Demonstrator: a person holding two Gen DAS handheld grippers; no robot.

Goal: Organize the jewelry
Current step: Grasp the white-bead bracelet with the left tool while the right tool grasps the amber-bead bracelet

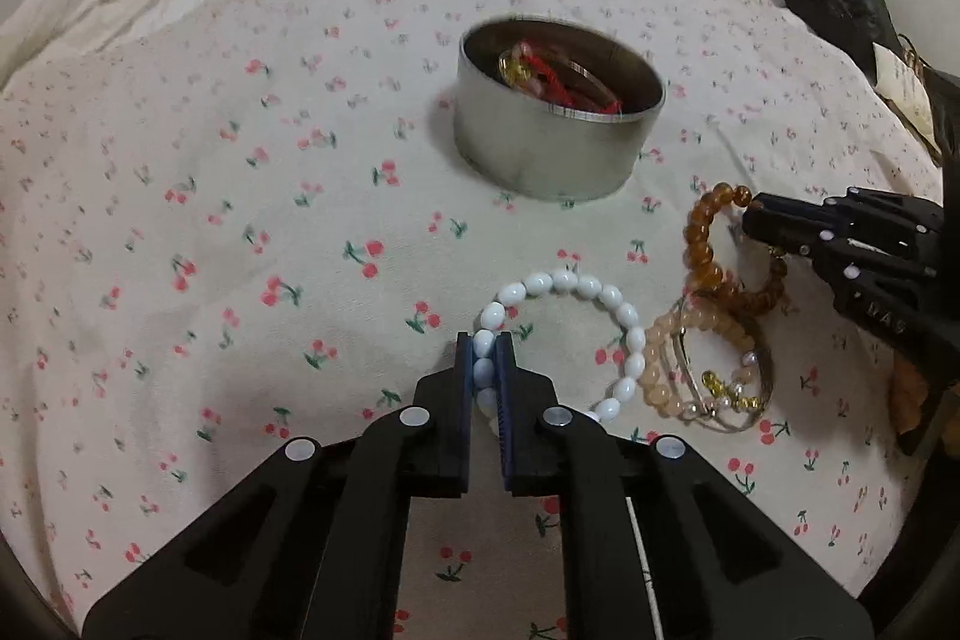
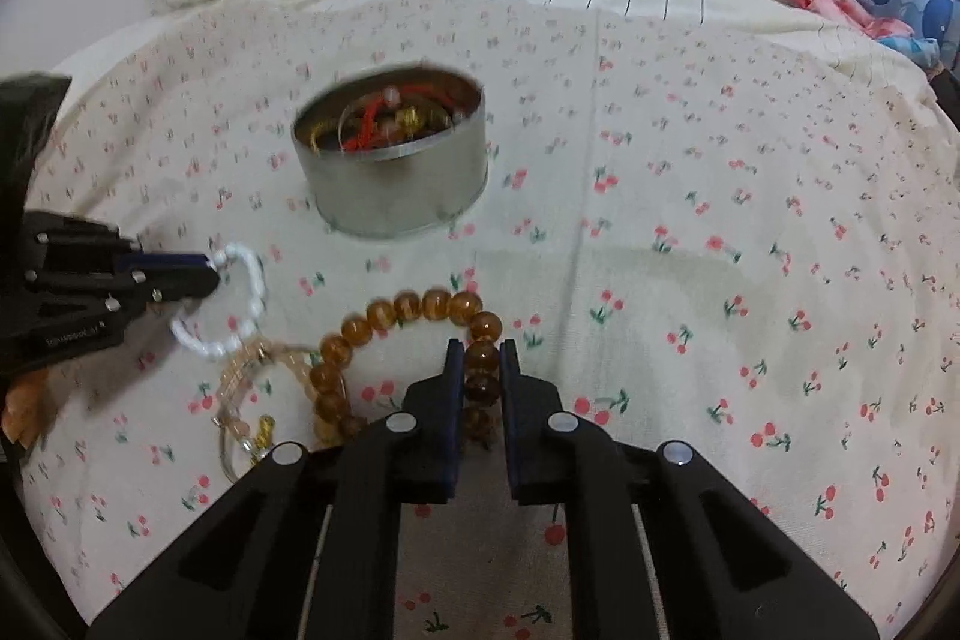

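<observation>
On the bedsheet [image 1: 180,130] — L tongs [image 1: 485,364] pinch white bracelet [image 1: 564,280], R tongs [image 2: 482,367] pinch amber bracelet [image 2: 408,307].

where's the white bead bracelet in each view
Left wrist: white bead bracelet bottom centre, clamped in the left gripper.
Right wrist: same bracelet at left, beside the amber bead bracelet.
Shared landmark: round metal tin beyond it.
</observation>
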